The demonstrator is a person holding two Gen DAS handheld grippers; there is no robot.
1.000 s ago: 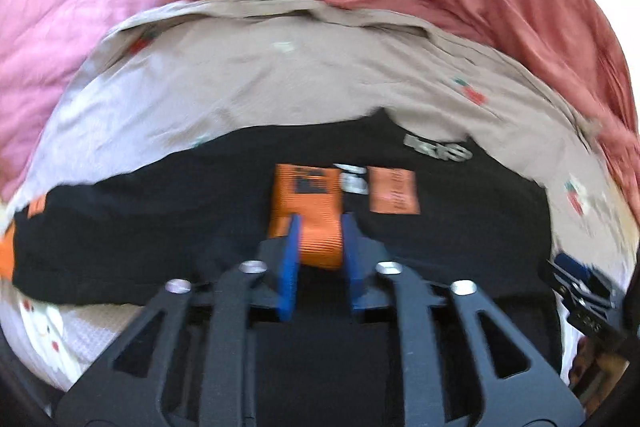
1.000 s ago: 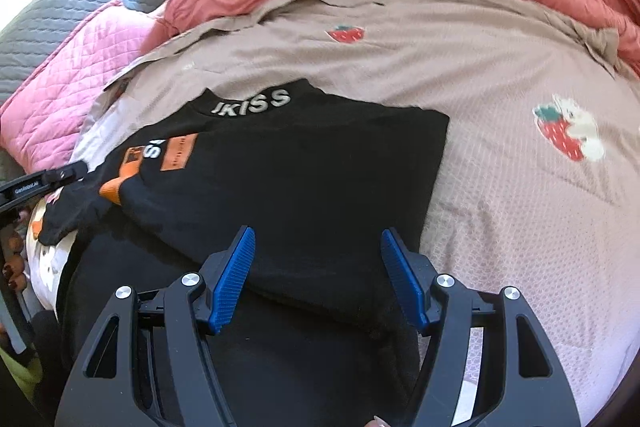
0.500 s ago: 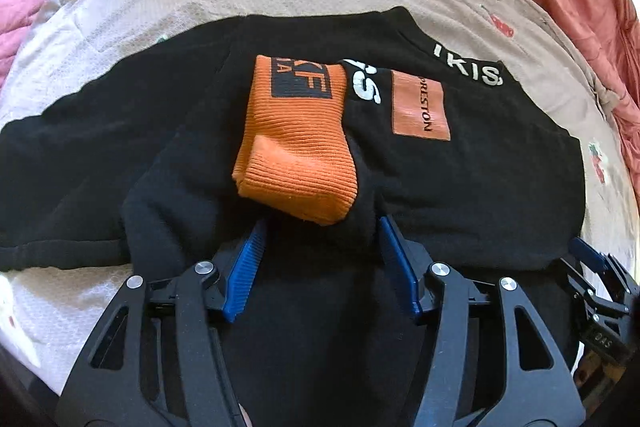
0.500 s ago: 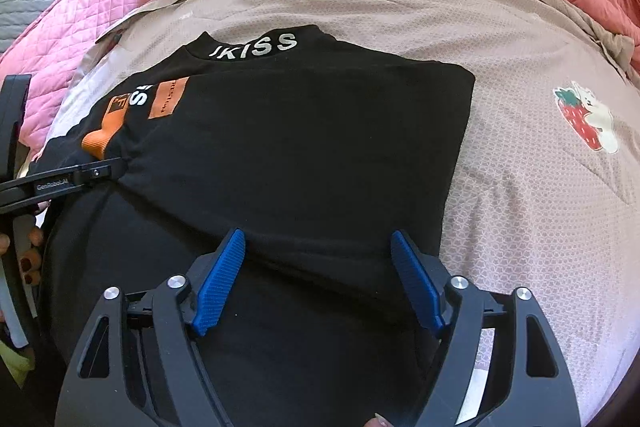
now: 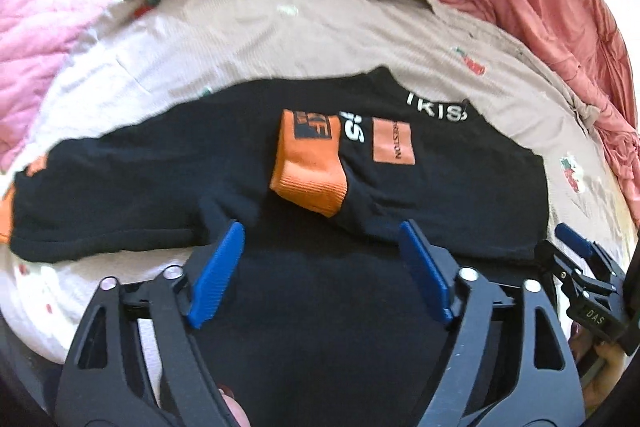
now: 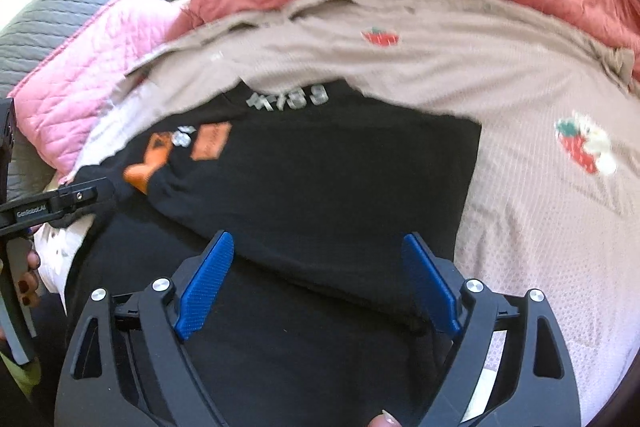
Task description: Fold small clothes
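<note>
Apparently mid-fold, both claws (left claw (image 5: 320,241), right claw (image 6: 316,253)) had just been opening, holding nothing above the black sweater (image 5: 440,195), whose other sleeve needed folding next.

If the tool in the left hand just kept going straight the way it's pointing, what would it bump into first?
Most likely the black garment lying on the bed, probably at its folded-in sleeve near the orange cuff. The left tool is open and empty, angled down at the cloth; exact depth is unclear.
</note>
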